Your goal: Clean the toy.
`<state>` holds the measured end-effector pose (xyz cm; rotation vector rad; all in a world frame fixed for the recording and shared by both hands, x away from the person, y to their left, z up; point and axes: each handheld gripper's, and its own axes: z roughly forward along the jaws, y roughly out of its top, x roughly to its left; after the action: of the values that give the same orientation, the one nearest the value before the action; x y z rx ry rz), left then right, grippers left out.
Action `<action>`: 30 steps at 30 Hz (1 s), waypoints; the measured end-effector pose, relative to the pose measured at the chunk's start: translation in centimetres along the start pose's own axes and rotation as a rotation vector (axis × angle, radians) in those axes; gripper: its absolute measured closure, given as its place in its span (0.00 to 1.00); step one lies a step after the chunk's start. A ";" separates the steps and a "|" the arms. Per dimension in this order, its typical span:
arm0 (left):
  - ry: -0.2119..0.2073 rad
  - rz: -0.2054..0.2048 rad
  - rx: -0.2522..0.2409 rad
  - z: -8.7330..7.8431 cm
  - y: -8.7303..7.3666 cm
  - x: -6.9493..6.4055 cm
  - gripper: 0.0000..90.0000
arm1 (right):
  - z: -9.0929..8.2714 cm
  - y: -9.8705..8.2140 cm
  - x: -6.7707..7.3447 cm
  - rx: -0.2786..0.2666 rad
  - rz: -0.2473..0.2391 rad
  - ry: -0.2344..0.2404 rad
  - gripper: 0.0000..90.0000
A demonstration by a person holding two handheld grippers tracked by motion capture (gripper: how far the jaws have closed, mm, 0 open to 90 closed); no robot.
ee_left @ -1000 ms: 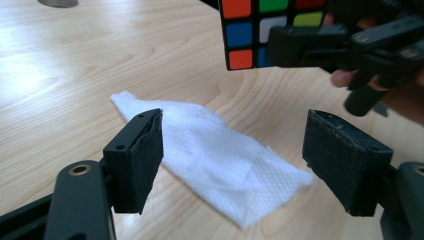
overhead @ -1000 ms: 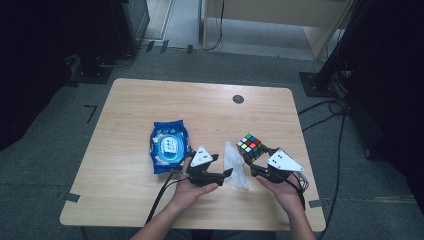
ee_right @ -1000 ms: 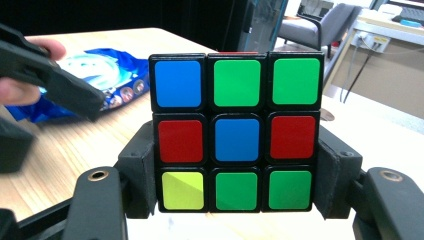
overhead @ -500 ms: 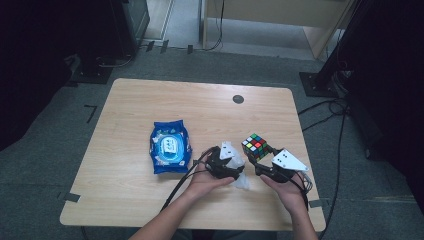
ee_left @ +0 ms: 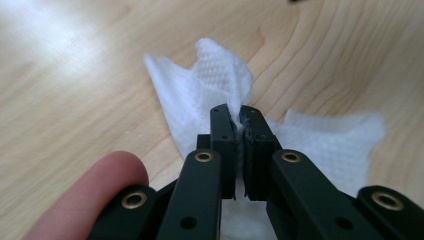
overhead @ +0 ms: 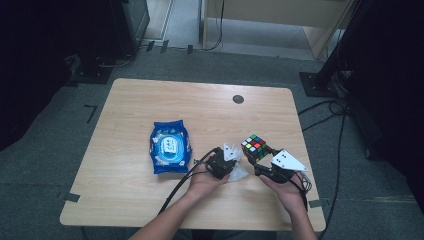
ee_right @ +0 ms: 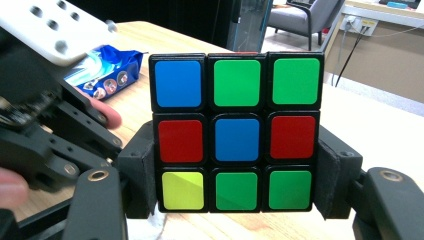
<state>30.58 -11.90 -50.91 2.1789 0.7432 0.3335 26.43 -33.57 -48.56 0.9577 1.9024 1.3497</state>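
Blue wipes pack (overhead: 170,146) sitting left of centre on the counter (overhead: 130,110), untouched. Left tool (overhead: 226,162) just snapped shut, pinching a white wipe (ee_left: 220,85) lying on the wood. Right tool (overhead: 260,167) clamped on the puzzle cube (ee_right: 236,131) by its sides. Risks: thin wipe slipping or tearing if yanked; cube popping out if twisted. Near edge close, loads of room further back.

The black jaw pads of the right gripper (ee_right: 235,175) are covering both side faces of the multicoloured plastic puzzle cube (ee_right: 236,131). The left gripper (ee_right: 45,125) is blurring at that view's left edge and hiding part of the blue plastic wipes packet (ee_right: 107,70). The lower part of the white textured wet wipe (ee_left: 210,95) is lying hidden behind the left gripper's black jaws.
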 end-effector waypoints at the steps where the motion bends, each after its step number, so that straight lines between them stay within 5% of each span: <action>1: -0.002 -0.014 -0.027 -0.8 -0.2 0.2 0.97 | 0.0 0.0 0.1 0.001 0.001 0.001 0.38; 5: 0.015 -0.046 -0.109 -3.8 -0.6 1.2 0.98 | 0.4 -0.1 0.5 0.006 -0.003 0.017 0.38; 10: 0.007 -0.079 -0.270 -9.4 -1.5 2.5 0.98 | 1.1 0.0 1.8 0.017 -0.024 0.073 0.38; 13: 0.019 -0.078 -0.339 -12.3 -2.1 2.9 0.98 | 1.6 0.5 3.4 0.013 -0.054 0.122 0.38; 17: -0.029 -0.092 -0.430 -14.7 -2.7 3.4 0.98 | 2.5 1.0 6.0 0.019 -0.099 0.186 0.38; 22: -0.076 -0.075 -0.474 -15.4 -2.6 2.8 0.98 | 3.3 1.5 9.0 0.023 -0.145 0.252 0.38; 26: -0.114 -0.047 -0.429 -14.5 -2.7 2.1 0.98 | 3.5 1.9 10.4 0.014 -0.161 0.284 0.38; 30: -0.102 -0.037 -0.416 -14.2 -2.9 2.0 0.98 | 3.7 2.1 11.2 0.013 -0.180 0.295 0.38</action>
<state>24.50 -0.54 -43.87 1.7735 0.5959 0.3232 23.69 -21.95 -48.41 0.5999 2.1592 1.4330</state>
